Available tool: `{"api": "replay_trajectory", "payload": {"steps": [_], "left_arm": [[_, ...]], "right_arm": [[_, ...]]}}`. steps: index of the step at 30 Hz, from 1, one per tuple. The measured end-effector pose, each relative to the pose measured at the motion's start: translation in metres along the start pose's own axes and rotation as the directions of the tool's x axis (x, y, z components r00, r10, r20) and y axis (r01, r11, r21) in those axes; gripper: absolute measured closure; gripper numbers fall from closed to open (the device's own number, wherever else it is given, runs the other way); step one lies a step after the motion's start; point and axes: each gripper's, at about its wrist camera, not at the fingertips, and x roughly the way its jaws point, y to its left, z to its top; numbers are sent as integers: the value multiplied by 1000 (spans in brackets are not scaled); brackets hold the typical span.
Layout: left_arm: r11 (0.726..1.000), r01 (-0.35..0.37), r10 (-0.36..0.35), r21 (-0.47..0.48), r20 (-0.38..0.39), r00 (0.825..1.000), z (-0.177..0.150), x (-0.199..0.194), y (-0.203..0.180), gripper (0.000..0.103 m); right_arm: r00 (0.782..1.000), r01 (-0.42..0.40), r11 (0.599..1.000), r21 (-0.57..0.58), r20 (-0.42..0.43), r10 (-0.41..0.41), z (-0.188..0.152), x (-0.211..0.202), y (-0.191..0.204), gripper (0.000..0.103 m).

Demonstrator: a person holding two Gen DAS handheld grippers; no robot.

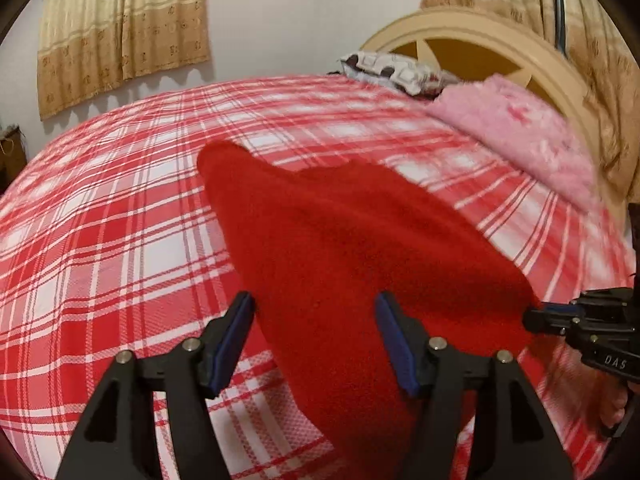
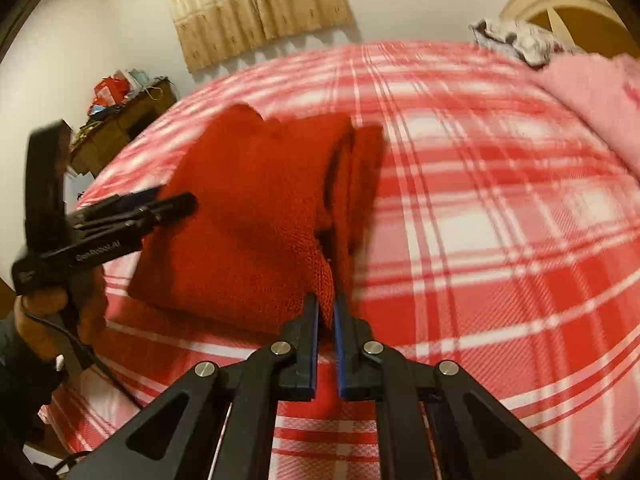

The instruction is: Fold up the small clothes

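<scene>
Right gripper (image 2: 326, 308) pinches the red sweater's (image 2: 248, 208) edge above the plaid bedspread (image 2: 500, 220), left gripper (image 1: 316, 312) spread wide over the knit.

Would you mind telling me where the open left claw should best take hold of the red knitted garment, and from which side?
Grip the near hem edge of the red knitted garment, left of where the right claw already pinches it. Bring the left claw, fingers apart, in low from the near bedside: the cloth hangs raised there, off the plaid bedspread, so its edge is exposed.
</scene>
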Motion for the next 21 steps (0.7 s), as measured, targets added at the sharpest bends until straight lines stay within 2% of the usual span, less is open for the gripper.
{"api": "replay_trajectory", "payload": {"steps": [2,3,4,5,7,12,16,17,18,19,21], "left_arm": [[1000,-5,5,-9,4,1000,-2,1,1,35],[1000,-3,4,-14,2,1000,-3,1,2,35],[1000,-4,4,-16,2,1000,-3,0,3,35],[1000,-6,6,-19,5,1000,-4,0,4,35],[999,-1,1,-33,6,1000,-6,0,7,35],[997,13,-12,-75,16,1000,-11,0,11,34],[996,18,-17,-92,16,1000,-12,1,11,34],[996,17,-16,-90,15,1000,-12,1,10,34],[996,16,-14,-90,15,1000,-11,2,9,34],[996,19,-18,-93,16,1000,-11,2,9,34],[995,20,-19,-96,16,1000,-11,1,10,34]], "right_arm": [[1000,-16,1000,21,14,16,1,0,-3,96],[998,-47,998,34,31,46,4,-5,-4,92],[998,-50,998,41,45,49,9,-10,-6,76],[997,-48,998,46,67,45,12,-17,-8,56],[987,-90,993,81,138,79,23,-30,-13,49],[982,-138,986,90,143,124,63,-20,-11,49],[985,-174,977,124,28,172,87,29,-3,49],[987,-160,979,122,0,161,90,41,0,49],[989,-145,983,115,-17,148,91,51,2,54],[990,-130,987,93,-38,134,94,61,6,78],[996,-91,994,58,-11,92,97,60,12,91]]}}
